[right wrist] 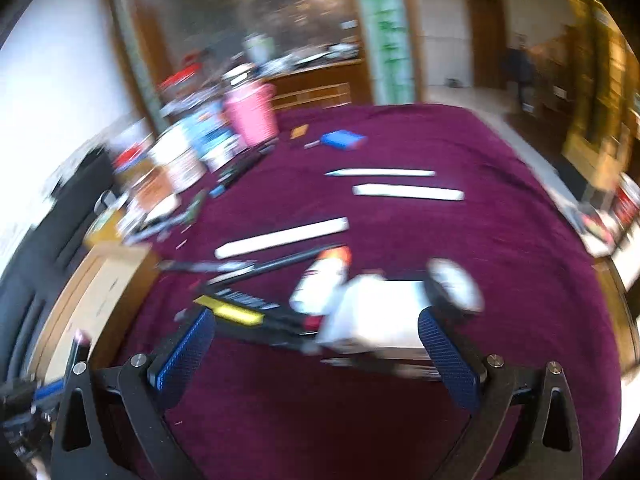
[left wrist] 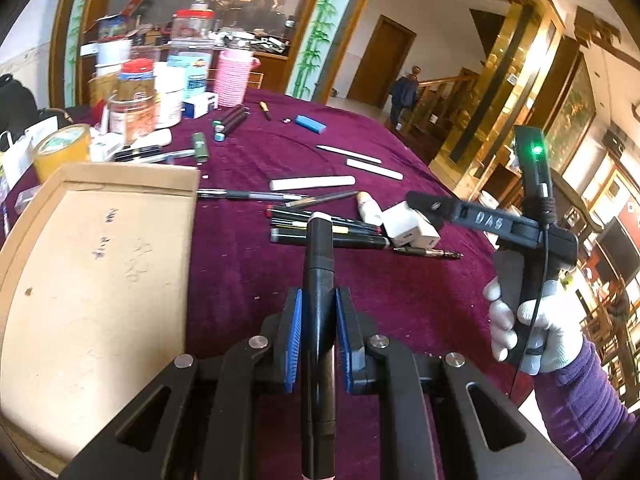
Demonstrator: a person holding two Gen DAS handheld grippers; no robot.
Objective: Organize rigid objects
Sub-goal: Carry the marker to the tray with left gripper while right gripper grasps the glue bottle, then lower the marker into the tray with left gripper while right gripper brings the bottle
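Gripping a black marker [left wrist: 318,312] between its blue pads [left wrist: 294,344], the left tool [left wrist: 318,340] is clamped nearly closed, with the marker's white-ringed tip pointing away over the bench [left wrist: 280,280], which is draped in a maroon cloth. Just to the left of that tool lies an open cardboard box [left wrist: 100,280], its pale floor bare apart from some scribbled marks. Off to the right, a white-gloved hand [left wrist: 524,332] in a purple sleeve holds the right tool [right wrist: 320,340]; its own view, badly blurred, shows its blue pads [right wrist: 188,352] standing wide apart with nothing pinched between them.

Beyond the marker's tip sits a heap of pens [left wrist: 328,230], dark-barrelled, one with a yellow band, touching a white plug adapter [left wrist: 410,228] and a small white bottle [left wrist: 368,206]. Further out lie a clear ballpoint [left wrist: 252,195], a white stick [left wrist: 312,183], and then two more white strips [left wrist: 374,168], well apart from the heap. A green lighter-shaped item [left wrist: 200,146] and a blue block [left wrist: 310,123] lie further still. At the far left edge crowd jars, tins and a pink cup [left wrist: 234,76], with a roll of yellow tape [left wrist: 62,150] just behind the box.
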